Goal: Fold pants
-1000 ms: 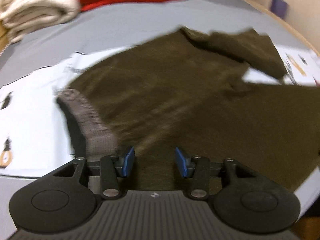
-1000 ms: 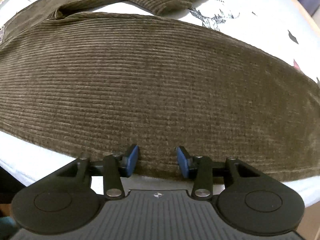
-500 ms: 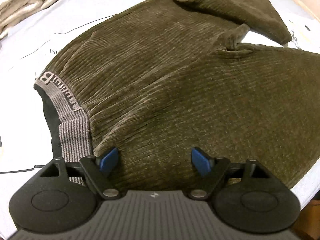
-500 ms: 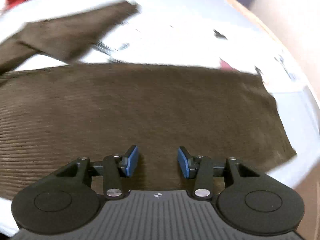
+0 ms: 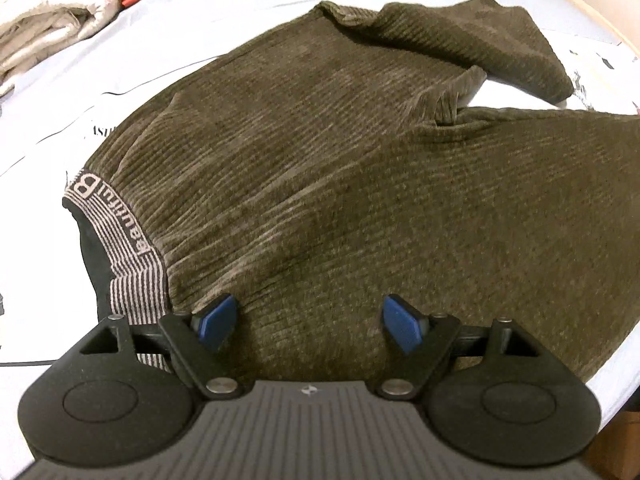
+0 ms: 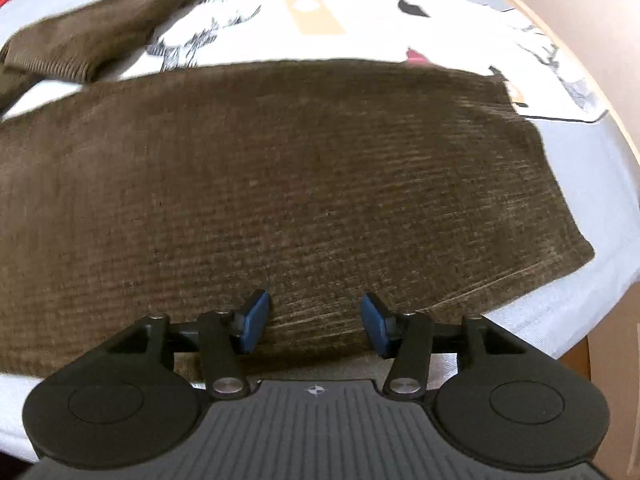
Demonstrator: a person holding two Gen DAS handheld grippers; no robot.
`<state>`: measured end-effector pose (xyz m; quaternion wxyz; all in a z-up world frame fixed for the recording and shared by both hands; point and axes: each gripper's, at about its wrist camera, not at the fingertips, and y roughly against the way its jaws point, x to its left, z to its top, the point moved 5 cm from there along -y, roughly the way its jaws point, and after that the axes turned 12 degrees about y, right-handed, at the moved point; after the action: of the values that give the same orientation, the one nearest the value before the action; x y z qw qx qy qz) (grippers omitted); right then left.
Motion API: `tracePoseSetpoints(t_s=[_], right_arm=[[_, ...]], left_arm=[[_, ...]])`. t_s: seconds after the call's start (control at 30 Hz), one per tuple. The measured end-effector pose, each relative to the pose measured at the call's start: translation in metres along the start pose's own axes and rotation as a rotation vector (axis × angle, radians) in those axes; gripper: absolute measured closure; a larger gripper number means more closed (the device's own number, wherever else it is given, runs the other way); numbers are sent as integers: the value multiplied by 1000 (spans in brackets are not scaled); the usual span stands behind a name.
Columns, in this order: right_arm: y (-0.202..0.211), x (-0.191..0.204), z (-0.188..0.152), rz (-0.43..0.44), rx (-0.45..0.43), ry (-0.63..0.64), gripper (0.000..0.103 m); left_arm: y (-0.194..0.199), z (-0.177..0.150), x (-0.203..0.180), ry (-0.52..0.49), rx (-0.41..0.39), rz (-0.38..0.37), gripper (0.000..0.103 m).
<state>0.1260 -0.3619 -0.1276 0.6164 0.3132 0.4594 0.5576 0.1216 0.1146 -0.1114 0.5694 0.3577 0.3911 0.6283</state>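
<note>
Across a pale printed sheet (image 5: 248, 12) lie olive-brown corduroy pants (image 5: 340, 168), striped waistband (image 5: 120, 240) to the left, one leg folded back at the far side. Above the seat, the left gripper (image 5: 310, 320) stands wide apart, clasping nothing. Over the near leg's hem (image 6: 532, 268), the right gripper (image 6: 314, 322) is spreading, its blue pads (image 6: 256, 318) clear of the cloth.

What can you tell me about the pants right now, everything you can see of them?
The pants are dark olive-brown ribbed corduroy, lying spread on a white printed sheet. A grey striped elastic waistband with lettering sits at the left, gaping open. The far leg is doubled back; the near leg lies flat, its hem by the bed edge. The left gripper is open over the seat; the right gripper is opening, gripping nothing.
</note>
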Motion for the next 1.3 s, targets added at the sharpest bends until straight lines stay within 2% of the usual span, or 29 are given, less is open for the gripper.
tracePoseSetpoints(t_s=[0.07, 0.13, 0.2, 0.27, 0.37, 0.43, 0.57, 0.67, 0.73, 0.77, 0.8, 0.83, 0.87, 0.9, 1.0, 1.1, 1.17, 1.2, 1.3], right_arm=[[8, -2, 4, -8, -53, -26, 51], [11, 1, 7, -18, -69, 3, 51], [-1, 5, 3, -20, 4, 49, 51], [-3, 5, 3, -30, 13, 50, 49], [4, 5, 8, -27, -20, 26, 50], [14, 5, 16, -11, -76, -3, 50], [43, 7, 37, -11, -237, -27, 50], [65, 10, 56, 23, -344, -72, 50], [75, 13, 69, 53, -409, -102, 50], [82, 13, 77, 71, -440, -114, 50], [87, 14, 83, 90, -468, -126, 54], [91, 15, 90, 115, -492, -145, 65], [95, 16, 97, 153, -511, -174, 72], [97, 15, 106, 202, -524, -211, 80], [95, 15, 131, 293, -541, -272, 80], [80, 26, 156, 374, -513, -258, 79], [58, 34, 172, 416, -458, -257, 73], [46, 38, 178, 433, -422, -269, 66], [4, 44, 191, 494, -298, -347, 59]], left_arm=[[1, 2, -1, 7, -7, -8, 18], [1, 2, -2, 7, -8, -12, 18], [-1, 2, -4, -1, -2, -11, 17], [-5, -1, -6, -10, 26, -11, 17], [-19, -15, -9, -59, 127, 19, 13], [-18, -16, -11, -92, 109, 39, 11], [-13, -10, -8, -68, 67, 26, 12], [-6, -3, -5, -26, 21, 0, 14], [-3, 0, -4, -8, -1, 1, 24], [-2, 2, -4, 0, -11, -1, 37], [-1, 4, -4, 9, -17, -5, 62], [-1, 5, -5, 18, -21, -11, 76], [-1, 8, -6, 28, -26, -14, 91], [-1, 11, -7, 41, -35, -15, 91], [-1, 19, -9, 74, -61, -15, 91], [-1, 25, -12, 94, -68, -21, 89], [-2, 27, -16, 91, -69, -22, 89], [-3, 28, -18, 88, -70, -23, 88], [-6, 31, -22, 86, -70, -24, 85]])
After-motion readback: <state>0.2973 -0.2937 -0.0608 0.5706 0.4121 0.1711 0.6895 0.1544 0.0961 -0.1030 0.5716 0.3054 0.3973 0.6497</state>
